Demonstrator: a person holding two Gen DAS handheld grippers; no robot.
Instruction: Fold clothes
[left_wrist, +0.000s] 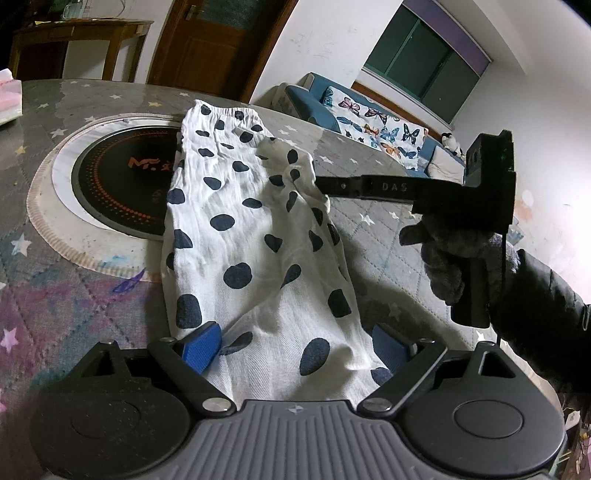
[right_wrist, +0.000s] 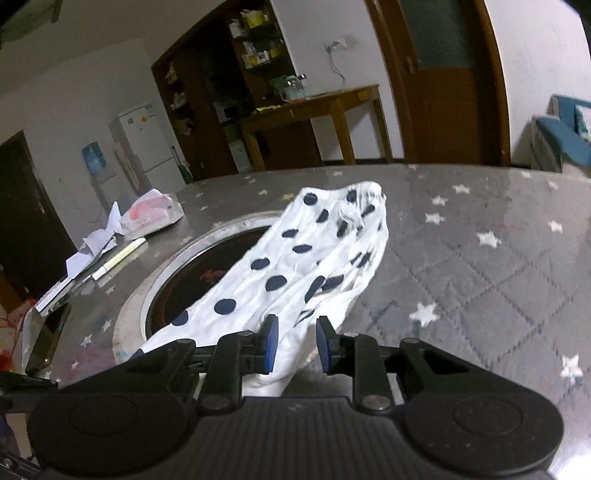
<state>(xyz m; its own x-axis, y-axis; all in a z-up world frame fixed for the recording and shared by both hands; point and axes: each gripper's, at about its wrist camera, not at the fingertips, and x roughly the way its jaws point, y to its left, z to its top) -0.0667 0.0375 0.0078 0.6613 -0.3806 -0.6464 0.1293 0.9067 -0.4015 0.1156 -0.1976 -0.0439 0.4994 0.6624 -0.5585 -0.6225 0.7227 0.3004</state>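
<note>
Blue pads of the left gripper (left_wrist: 295, 349) are spread wide over the near end of the spotted garment (left_wrist: 243, 229); a fold is clamped by the right gripper (right_wrist: 294, 341) mid-table (right_wrist: 480, 266), partly over the round hob (left_wrist: 122, 184)

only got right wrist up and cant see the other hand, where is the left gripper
Observer: The left gripper is open, its pads either side of the pants' near end, not pressing.
Operator: is my pinch lifting anything
Observer: Yes. Seen from the left wrist, the right gripper holds a fold raised in a peak above the table.
Operator: does the cloth stop at the left pads
Observer: No, it runs on between them and under that gripper's body.
</note>
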